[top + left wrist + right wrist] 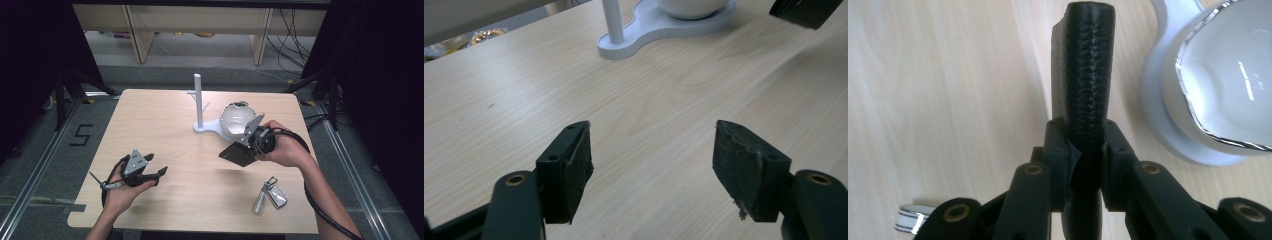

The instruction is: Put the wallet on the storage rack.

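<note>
Wallet of black leather sits pinched between the pads of the right gripper, held above the table just beside the white bowl. Left gripper is wide open, holding nothing. No writing is readable.

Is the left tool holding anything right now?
No, the left tool has its jaws wide apart with nothing but bare wooden table between them.
</note>
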`<control>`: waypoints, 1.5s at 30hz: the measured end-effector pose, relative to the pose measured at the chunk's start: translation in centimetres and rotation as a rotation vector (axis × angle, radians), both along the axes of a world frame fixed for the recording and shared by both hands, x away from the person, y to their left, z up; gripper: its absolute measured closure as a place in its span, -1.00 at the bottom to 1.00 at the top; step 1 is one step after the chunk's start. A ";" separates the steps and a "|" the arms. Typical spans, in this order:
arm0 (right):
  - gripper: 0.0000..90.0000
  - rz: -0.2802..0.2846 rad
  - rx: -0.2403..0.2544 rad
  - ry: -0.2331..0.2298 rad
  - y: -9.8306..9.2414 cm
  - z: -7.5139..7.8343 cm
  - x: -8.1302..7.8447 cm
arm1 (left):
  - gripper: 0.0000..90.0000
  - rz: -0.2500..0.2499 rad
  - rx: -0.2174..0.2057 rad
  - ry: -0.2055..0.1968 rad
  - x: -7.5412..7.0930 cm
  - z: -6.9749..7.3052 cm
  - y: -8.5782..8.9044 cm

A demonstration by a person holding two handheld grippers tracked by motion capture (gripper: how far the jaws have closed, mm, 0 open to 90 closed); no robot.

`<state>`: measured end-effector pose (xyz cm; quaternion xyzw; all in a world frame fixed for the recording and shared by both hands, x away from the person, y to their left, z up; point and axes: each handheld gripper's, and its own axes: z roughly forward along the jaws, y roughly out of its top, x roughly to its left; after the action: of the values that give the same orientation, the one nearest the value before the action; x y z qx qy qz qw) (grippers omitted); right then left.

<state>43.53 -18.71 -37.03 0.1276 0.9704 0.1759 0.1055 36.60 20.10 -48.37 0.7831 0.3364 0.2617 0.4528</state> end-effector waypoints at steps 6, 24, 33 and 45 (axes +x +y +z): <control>0.73 -0.012 -0.039 -0.052 -0.1 0.7 0.5 | -0.30 0.043 -0.030 0.031 0.1 -1.1 0.4; 0.73 -0.056 -0.062 -0.137 -0.4 2.7 2.7 | -0.27 0.088 -0.023 0.027 0.3 -1.9 0.9; 0.73 -0.072 -0.048 -0.189 -0.6 4.1 3.6 | -0.27 0.077 -0.022 0.031 0.3 -2.1 0.6; 0.73 -0.096 -0.050 -0.258 0.0 5.7 5.5 | -0.27 0.080 -0.034 0.039 0.3 -2.2 0.5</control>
<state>48.99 -18.69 -31.34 0.1476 0.9456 0.1614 0.2410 36.88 20.61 -50.55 0.7662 0.3806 0.2585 0.4486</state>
